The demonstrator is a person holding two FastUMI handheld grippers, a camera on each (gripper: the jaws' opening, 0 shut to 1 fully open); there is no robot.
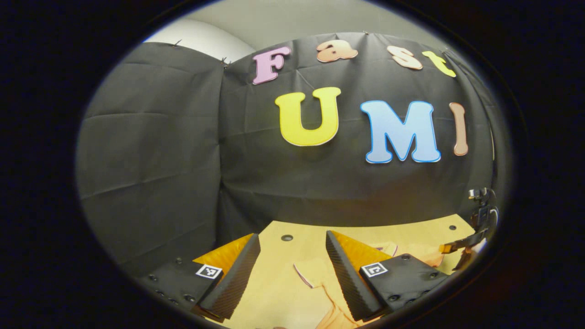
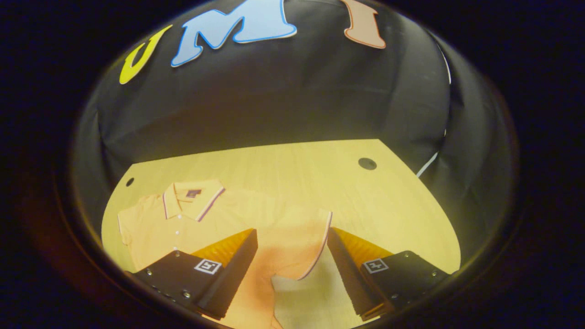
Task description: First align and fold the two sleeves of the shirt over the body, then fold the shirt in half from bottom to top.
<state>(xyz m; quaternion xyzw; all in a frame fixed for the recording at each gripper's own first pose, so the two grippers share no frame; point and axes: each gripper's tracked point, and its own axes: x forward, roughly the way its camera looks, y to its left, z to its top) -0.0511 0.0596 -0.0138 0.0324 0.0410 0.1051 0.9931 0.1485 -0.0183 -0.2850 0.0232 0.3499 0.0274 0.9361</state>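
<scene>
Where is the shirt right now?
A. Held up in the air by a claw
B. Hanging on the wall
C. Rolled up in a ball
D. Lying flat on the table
D: in the right gripper view the shirt lies spread flat on the table, collar up and one sleeve out, while the right claw stands open above the sleeve, gripping nothing.

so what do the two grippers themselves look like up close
Both look alike. The left gripper and right gripper each have two wedge-shaped fingers with ribbed inner faces, mounted on dark blocks with visible screws. Each block carries a small square black-and-white marker. In the left gripper view, the other gripper appears farther off at the right edge as a dark frame.
</scene>
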